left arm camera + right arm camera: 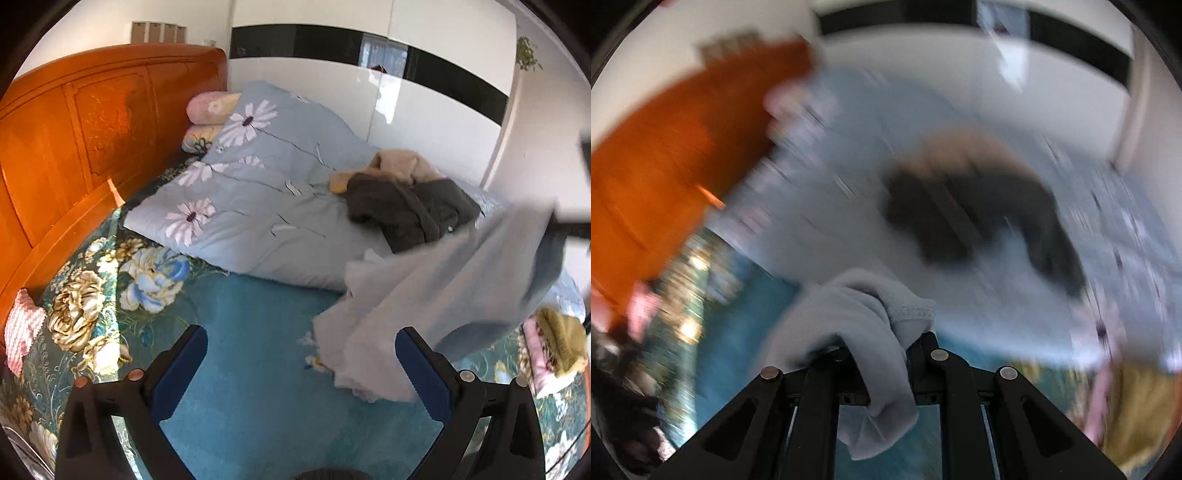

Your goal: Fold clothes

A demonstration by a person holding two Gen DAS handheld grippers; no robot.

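Note:
A pale grey-blue garment [424, 295] hangs in the air over the teal bed cover, its lower end trailing on the bed to the right of my left gripper [301, 365]. The left gripper is open and empty, its blue-padded fingers spread wide above the teal cover. My right gripper [886, 343] is shut on the same garment [857, 321], which bunches over its fingers; this view is heavily motion-blurred. A dark grey garment [410, 210] and a beige garment [399, 164] lie piled on the folded quilt.
A light blue flowered quilt [258, 184] lies folded across the bed by the orange wooden headboard [74, 147]. Pink pillows [207, 107] sit at its head. A white wardrobe [406, 99] stands behind. Yellow and pink clothes [557, 343] lie at the right.

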